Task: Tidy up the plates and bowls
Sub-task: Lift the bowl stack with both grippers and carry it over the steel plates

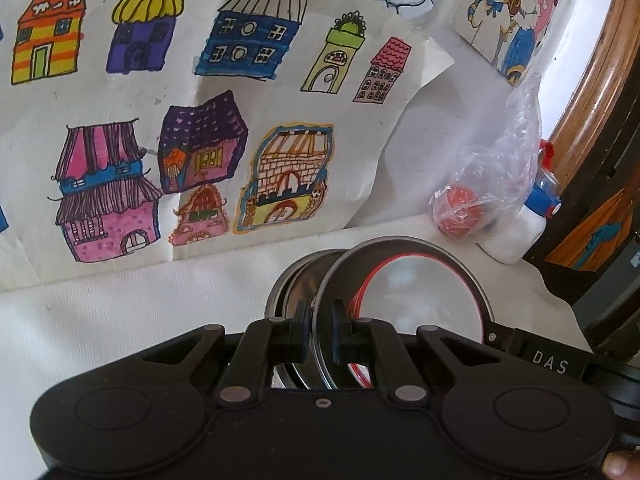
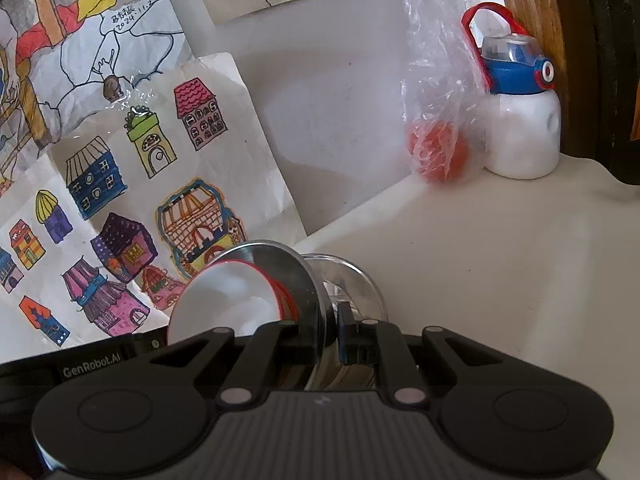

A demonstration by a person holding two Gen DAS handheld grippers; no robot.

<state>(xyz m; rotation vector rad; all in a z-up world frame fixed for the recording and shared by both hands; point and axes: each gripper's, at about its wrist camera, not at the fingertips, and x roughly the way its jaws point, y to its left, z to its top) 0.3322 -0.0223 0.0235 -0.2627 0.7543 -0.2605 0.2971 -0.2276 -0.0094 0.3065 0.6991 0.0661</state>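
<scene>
Nearest, L wrist view: left gripper (image 1: 321, 334), jaws clamped on rim of metal plate (image 1: 404, 288), held on edge, tilted; red ring round its shiny centre. Just behind/left of it, touching or near-touching: stacked metal bowls (image 1: 294, 290), seen edge-on; count unclear.

R wrist view: right gripper (image 2: 329, 334), jaws clamped on rim of same kind of steel plate (image 2: 256, 280), also on edge; red-ringed centre faces left. Clear glass bowl (image 2: 356, 284) just beside it on the right; whether the pad touches the bowl can't tell. Other gripper's body, marked "GenRobot.AI", low left.

Under all: white tabletop (image 2: 480, 280).

Mid: kids' drawing of coloured houses (image 1: 180, 120) propped vs. wall, lower edge on the tabletop, close behind dishes.

Far R corner: clear plastic bag (image 2: 436, 120) w/ red round item inside, upright; touching or just beside white water bottle (image 2: 520, 120) w/ blue lid, red loop handle. More drawings (image 1: 508, 12) higher on the wall. Wooden frame (image 1: 592, 80) at far R edge.
</scene>
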